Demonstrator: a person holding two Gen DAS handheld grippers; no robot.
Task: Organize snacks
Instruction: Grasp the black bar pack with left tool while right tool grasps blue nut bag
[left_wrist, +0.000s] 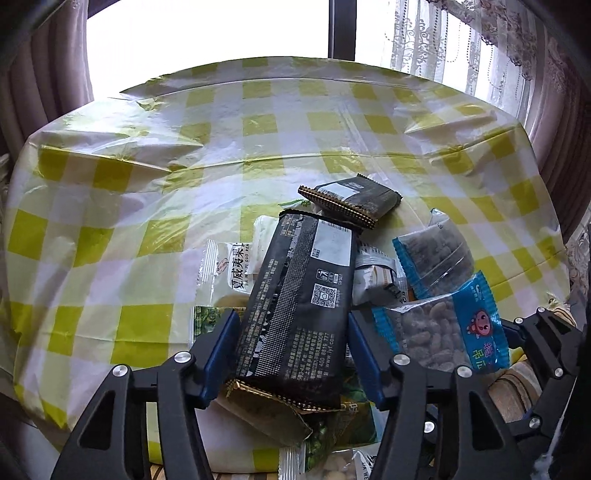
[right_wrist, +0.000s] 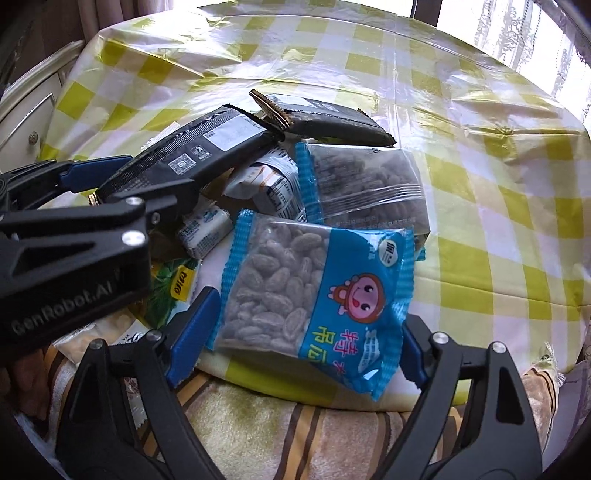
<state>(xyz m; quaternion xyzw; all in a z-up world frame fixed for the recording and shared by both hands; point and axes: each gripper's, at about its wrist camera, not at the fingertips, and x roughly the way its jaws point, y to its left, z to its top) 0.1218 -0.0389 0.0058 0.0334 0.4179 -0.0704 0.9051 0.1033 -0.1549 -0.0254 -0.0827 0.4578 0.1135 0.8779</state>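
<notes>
1. Left tool straddled the long black wrapper; its blue pads sat against the wrapper's two long edges near the lower end, so it was clamped on that wrapper.
2. The black wrapper lay slanted over the snack pile, printed back side up with a square code visible, its gold inner flap showing at the near end.
3. Right tool held the blue bag of pale nuts between its pads; the left pad touched the bag's crimped edge and the right pad met its lower right side. Clamped on the bag, jaws wide.
4. The blue bag carried a pink cartoon face and was tilted, its lower corner hanging past the bench edge over a striped blanket.
5. A second blue bag with darker contents lay just behind the first, touching it.
6. A shorter black wrapper with a gold crimped end rested at the far side of the pile, its end overlapping the long wrapper's top.
7. White packets and a green packet lay beneath, partly hidden.
8. Everything sat at the near edge of a bench covered in a yellow-and-white checked plastic cloth; curtains hung behind.
</notes>
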